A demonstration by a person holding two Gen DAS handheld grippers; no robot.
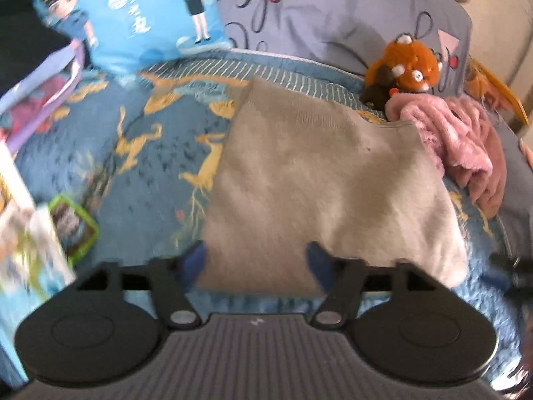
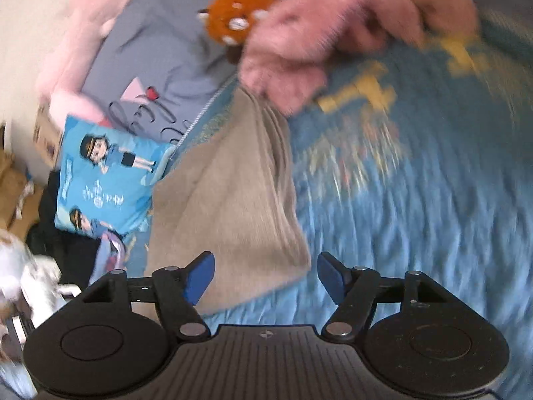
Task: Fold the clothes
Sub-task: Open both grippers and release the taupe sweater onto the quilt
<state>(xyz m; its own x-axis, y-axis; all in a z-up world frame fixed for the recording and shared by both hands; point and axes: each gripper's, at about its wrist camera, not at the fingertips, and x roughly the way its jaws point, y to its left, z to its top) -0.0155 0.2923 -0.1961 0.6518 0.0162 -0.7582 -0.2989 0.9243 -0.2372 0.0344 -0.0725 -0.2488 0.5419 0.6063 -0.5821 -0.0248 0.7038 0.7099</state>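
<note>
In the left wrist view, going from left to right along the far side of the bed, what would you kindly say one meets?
Cartoon pillow → lilac pillow → plush toy → pink garment.

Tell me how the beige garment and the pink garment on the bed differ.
The beige garment lies flat, folded into a neat, roughly rectangular shape; the pink garment sits bunched in a loose heap. The beige one looks like a smooth, fine knit, the pink one thick and fluffy. The beige one lies right in front of both open grippers; the pink one is farther back, beside the plush toy. Both rest on the blue bedspread.
</note>
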